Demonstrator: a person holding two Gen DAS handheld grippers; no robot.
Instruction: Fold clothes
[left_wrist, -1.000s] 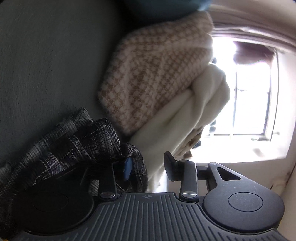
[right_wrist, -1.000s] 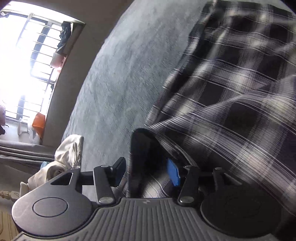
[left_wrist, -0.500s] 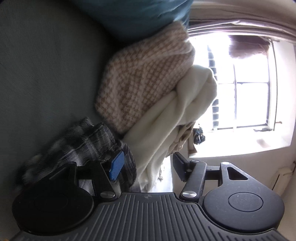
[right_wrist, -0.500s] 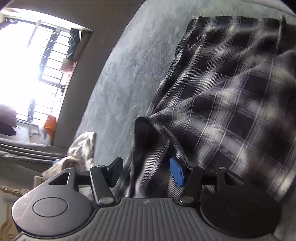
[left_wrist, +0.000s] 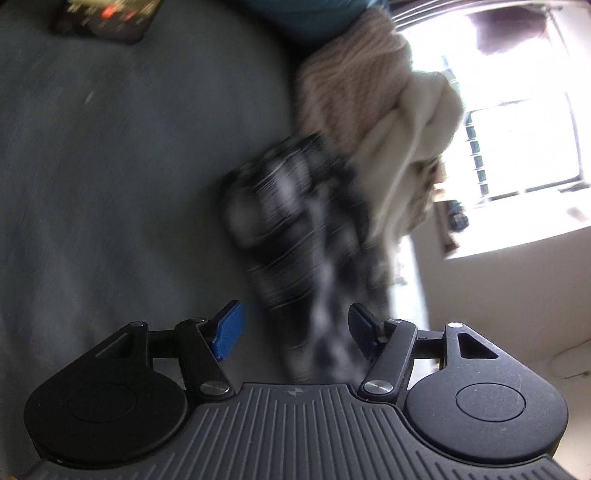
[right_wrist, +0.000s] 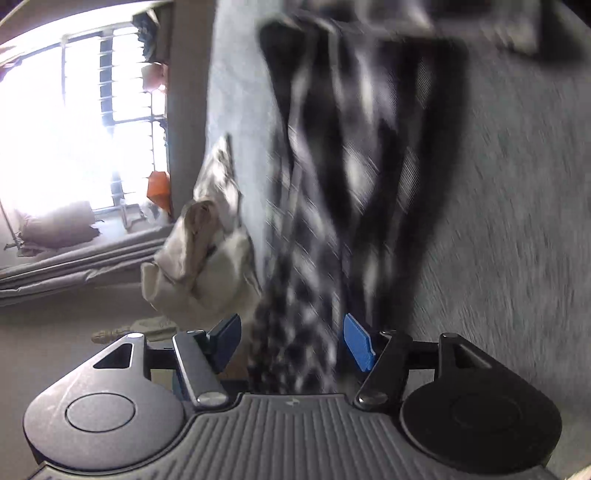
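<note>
The left gripper (left_wrist: 295, 330) has its blue-padded fingers (left_wrist: 229, 328) spread wide, gripping nothing. A bunched, blurred length of the black-and-white plaid shirt (left_wrist: 295, 206) lies loose in the gap between them, close to the right pad, and runs away from the gripper across the grey bed (left_wrist: 110, 166). Just past its far end, touching it on the right, sits a heap of other clothes: a cream garment (left_wrist: 417, 140) and behind it a tan-and-white knitted one (left_wrist: 347, 85). A teal cushion (left_wrist: 317, 14) shows at the far edge, and a dark box with red marks (left_wrist: 103, 18) lies far off to the left. A bright barred window (left_wrist: 517, 147) fills the right.

The right gripper (right_wrist: 291, 339) is also spread wide, blue pads (right_wrist: 356, 341) apart, with the plaid shirt (right_wrist: 351, 147) streaming loosely through the gap and stretching away in a long, motion-blurred band over the grey bed (right_wrist: 517, 221). To its left, near the bed's edge, lies crumpled cream cloth (right_wrist: 207, 258), and beyond that the sunlit window (right_wrist: 74, 129).
</note>
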